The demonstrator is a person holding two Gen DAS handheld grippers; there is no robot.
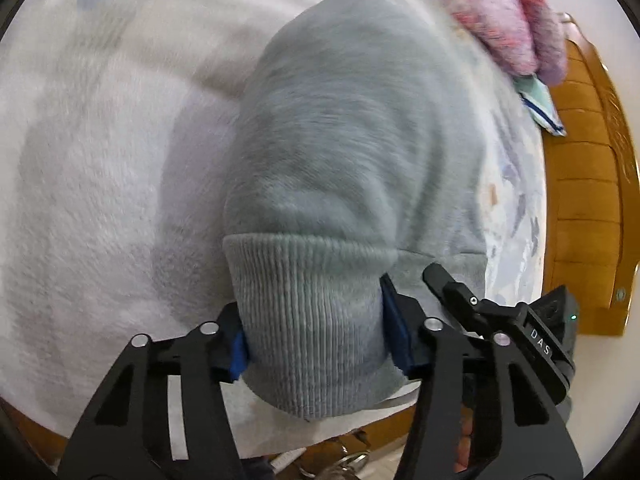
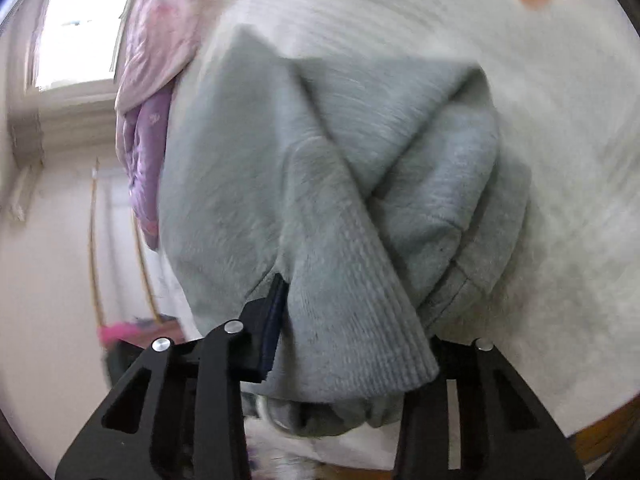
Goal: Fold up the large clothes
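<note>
A grey sweatshirt [image 1: 340, 152] lies bunched on a white fleecy blanket [image 1: 100, 220]. My left gripper [image 1: 316, 344] is shut on the sweatshirt's ribbed hem [image 1: 312, 320], which fills the gap between the blue pads. In the right wrist view the same sweatshirt [image 2: 248, 184] hangs folded over itself. My right gripper [image 2: 352, 344] is shut on a ribbed band [image 2: 360, 312] of it; the right finger is hidden behind cloth. The other gripper's black tip [image 1: 448, 284] shows just right of the left gripper.
A pink and purple quilt [image 1: 516, 28] lies at the far right of the bed, also in the right wrist view [image 2: 156, 92]. A brown wooden bed frame [image 1: 588, 184] borders the right. A window [image 2: 76, 36] and pale wall stand left.
</note>
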